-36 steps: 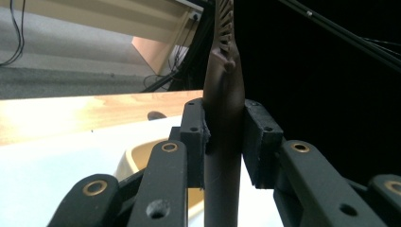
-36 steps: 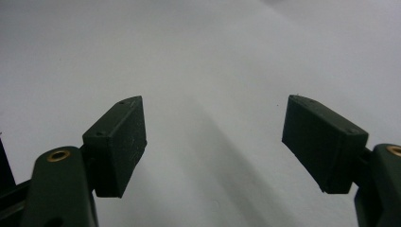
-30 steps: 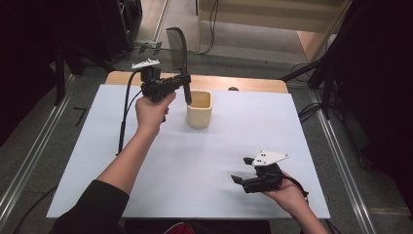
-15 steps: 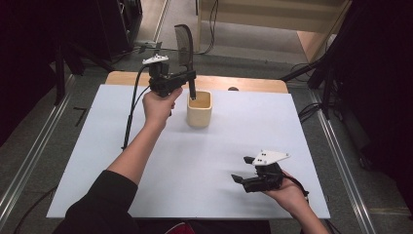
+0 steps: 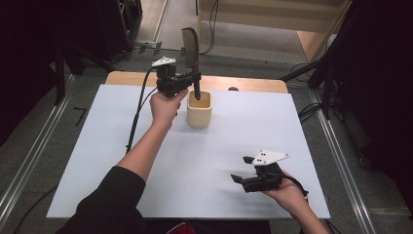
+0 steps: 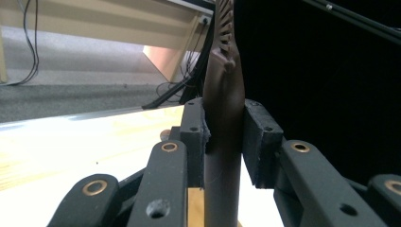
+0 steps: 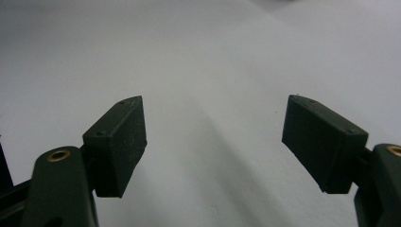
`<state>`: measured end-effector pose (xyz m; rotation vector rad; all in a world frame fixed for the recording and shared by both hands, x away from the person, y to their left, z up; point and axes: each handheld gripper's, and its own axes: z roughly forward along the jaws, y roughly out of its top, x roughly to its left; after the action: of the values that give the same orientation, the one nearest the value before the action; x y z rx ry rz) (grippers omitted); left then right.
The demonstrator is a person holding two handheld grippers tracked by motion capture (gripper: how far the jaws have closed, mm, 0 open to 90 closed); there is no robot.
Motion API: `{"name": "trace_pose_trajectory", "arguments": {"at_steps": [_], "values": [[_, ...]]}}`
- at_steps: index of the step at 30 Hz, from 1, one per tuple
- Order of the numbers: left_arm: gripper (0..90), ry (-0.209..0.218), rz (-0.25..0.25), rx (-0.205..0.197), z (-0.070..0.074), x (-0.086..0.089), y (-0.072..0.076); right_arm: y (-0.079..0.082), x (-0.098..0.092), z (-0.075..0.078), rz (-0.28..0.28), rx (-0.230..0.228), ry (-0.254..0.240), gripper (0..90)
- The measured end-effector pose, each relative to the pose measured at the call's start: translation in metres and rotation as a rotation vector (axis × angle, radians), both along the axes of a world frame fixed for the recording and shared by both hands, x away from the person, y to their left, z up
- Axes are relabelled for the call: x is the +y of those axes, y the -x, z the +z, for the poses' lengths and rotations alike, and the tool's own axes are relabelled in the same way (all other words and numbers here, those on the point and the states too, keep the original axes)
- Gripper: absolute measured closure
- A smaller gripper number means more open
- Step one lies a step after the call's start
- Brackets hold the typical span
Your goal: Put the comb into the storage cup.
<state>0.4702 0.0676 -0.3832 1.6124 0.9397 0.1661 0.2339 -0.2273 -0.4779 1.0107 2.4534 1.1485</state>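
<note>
A dark spatula (image 5: 190,43) stands upright, blade up, with my left gripper (image 5: 196,79) shut on its handle (image 6: 222,123). The handle's lower end sits at the mouth of a beige cup (image 5: 199,111) at the back middle of the white table top (image 5: 243,131). In the left gripper view both pads (image 6: 259,137) press on the handle. My right gripper (image 5: 242,169) rests low over the front right of the table, open. Only bare white surface lies between its pads (image 7: 118,146).
A wooden strip (image 5: 253,84) runs along the table's far edge. Metal rails (image 5: 341,161) flank the table on the floor at both sides. Cables (image 5: 311,109) and dark stands lie beyond the far right corner. The left gripper's cable (image 5: 139,107) hangs over the table's left part.
My left hand has carried the spatula to the right and slightly down, bringing the handle's end from beside the cup to its mouth. The right gripper has stayed still.
</note>
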Motion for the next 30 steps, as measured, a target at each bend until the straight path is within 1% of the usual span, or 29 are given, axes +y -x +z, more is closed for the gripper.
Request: {"name": "trace_pose_trajectory", "arguments": {"at_steps": [2, 5, 9, 12, 15, 19, 23, 26, 30], "values": [[73.7, 0.004, -0.004, 0.002, -0.002, -0.001, -0.001, 0.000, 0.000, 0.000, -0.001, 0.000, 0.000, 20.8], [73.7, -0.005, -0.002, 0.002, -0.005, -0.003, -0.002, 0.000, 0.000, 0.000, -0.001, -0.002, 0.000, 20.9], [73.7, -0.006, -0.005, 0.004, -0.010, -0.005, -0.003, -0.001, -0.001, 0.000, -0.002, 0.002, -0.003, 21.0], [73.7, -0.003, -0.008, 0.008, -0.013, -0.005, -0.004, -0.001, -0.001, 0.000, -0.002, 0.000, -0.006, 21.1], [73.7, -0.015, -0.002, 0.017, -0.017, -0.005, -0.004, -0.001, -0.001, 0.000, -0.002, 0.004, -0.004, 21.0], [73.7, -0.016, -0.001, 0.019, -0.021, -0.005, -0.004, -0.001, -0.001, 0.000, -0.002, 0.000, -0.005, 21.0], [73.7, -0.024, -0.003, 0.012, -0.023, -0.006, -0.003, -0.001, -0.001, -0.001, -0.001, 0.003, 0.004, 21.1], [73.7, -0.024, -0.005, 0.014, -0.025, -0.007, -0.003, -0.001, -0.001, -0.001, -0.001, 0.006, -0.004, 21.1], [73.7, -0.035, -0.010, 0.011, -0.028, -0.008, -0.002, -0.001, -0.001, -0.001, -0.001, 0.007, -0.005, 21.1]]}}
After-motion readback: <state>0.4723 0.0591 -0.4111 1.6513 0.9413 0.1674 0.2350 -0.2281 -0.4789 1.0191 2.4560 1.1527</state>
